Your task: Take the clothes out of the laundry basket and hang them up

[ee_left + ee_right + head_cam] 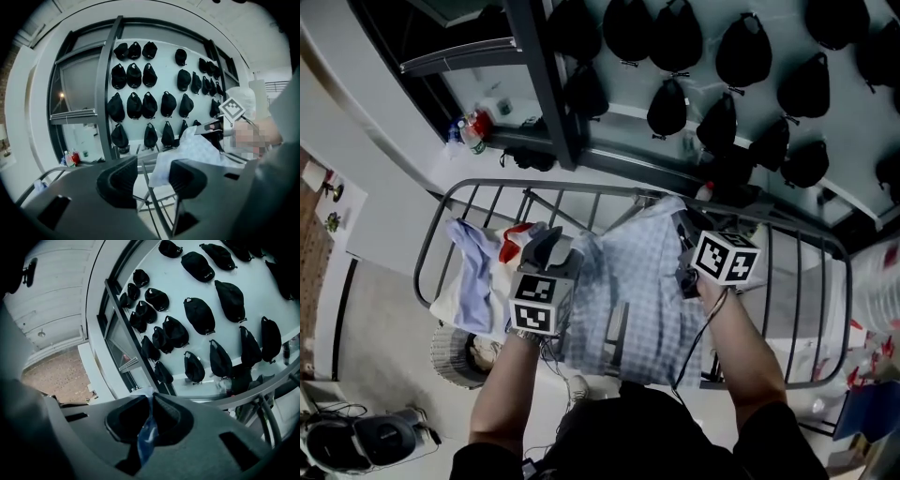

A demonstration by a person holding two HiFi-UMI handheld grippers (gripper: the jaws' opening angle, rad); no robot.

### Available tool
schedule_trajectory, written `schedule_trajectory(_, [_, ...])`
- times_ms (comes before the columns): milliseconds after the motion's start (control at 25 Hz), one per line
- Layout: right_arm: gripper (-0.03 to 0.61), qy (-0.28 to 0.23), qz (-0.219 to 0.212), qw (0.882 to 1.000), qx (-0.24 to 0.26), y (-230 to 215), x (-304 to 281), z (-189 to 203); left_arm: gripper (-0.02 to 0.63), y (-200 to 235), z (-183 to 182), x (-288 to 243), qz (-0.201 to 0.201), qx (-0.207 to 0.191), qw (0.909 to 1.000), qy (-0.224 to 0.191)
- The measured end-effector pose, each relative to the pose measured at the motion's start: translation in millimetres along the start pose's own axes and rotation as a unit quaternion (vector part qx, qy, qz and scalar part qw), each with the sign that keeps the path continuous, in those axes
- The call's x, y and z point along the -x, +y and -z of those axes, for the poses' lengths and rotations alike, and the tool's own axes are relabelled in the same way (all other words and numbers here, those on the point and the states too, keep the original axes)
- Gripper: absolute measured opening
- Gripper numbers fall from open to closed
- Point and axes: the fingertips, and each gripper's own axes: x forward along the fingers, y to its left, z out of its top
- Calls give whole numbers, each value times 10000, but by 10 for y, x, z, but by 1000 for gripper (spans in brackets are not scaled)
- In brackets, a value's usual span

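Hang step: checked shirt lies draped over drying rack. Left tool spread, empty. Right tool pinching the shirt's edge. Next, probably: release right, straighten cloth.

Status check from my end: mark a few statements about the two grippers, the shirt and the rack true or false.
1. The right gripper is clamped on the checked shirt. True.
2. The left gripper also pinches the shirt. False: its jaws stand apart with no cloth between them.
3. The checked shirt lies draped over the drying rack. True.
4. The caps on the wall behind are white. False: they are black.
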Motion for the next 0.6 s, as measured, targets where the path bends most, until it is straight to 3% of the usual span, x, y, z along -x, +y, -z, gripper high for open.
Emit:
schedule_trajectory(360, [90,461,163,9987,159,-40,-192,262,220,71,162,102,41,-270,9993,269])
schedule_trajectory(600, [175,732,361,9958,405,-66,-206,350,255,145,419,107,86,-297,9957,868])
